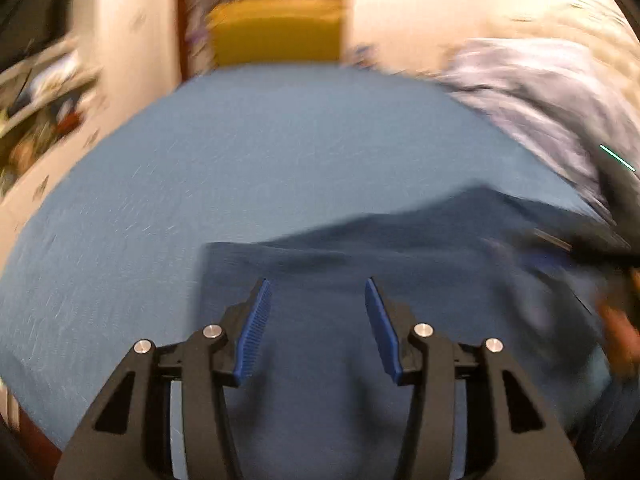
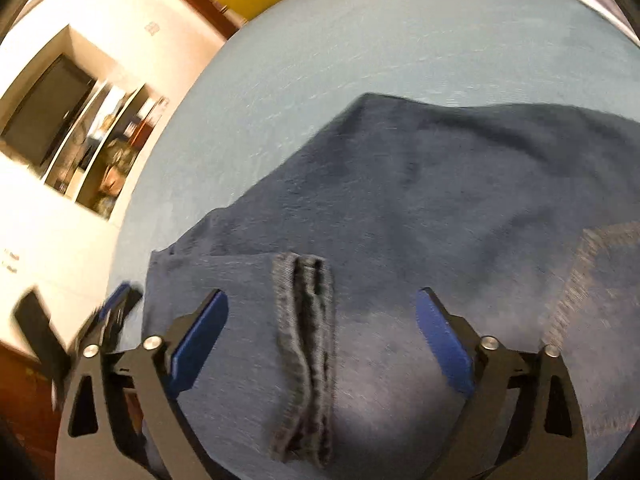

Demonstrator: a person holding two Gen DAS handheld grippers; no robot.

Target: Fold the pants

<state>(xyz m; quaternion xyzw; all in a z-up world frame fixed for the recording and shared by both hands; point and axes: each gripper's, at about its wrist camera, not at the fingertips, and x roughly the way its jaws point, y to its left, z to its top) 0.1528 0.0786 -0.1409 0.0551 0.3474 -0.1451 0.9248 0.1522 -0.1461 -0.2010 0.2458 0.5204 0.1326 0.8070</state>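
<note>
Dark blue pants (image 1: 400, 264) lie on a table under a light blue cloth (image 1: 240, 160). My left gripper (image 1: 317, 284) hangs over their left part, blue pads apart, with nothing between them. In the right wrist view the pants (image 2: 440, 184) spread wide, and a greyish seamed strip of them (image 2: 304, 352) runs toward the camera. My right gripper (image 2: 322, 293) stands wide open over that strip, pads clear of the fabric. The left gripper (image 2: 120, 304) shows blurred at the pants' left edge. A hand (image 1: 624, 332) shows blurred at the right.
A yellow chair (image 1: 276, 28) stands behind the table's far edge (image 2: 400, 40). A pile of pale lilac clothing (image 1: 540, 92) lies at the far right. Cluttered shelves (image 1: 40, 112) and a dark screen (image 2: 48, 108) line the wall on the left.
</note>
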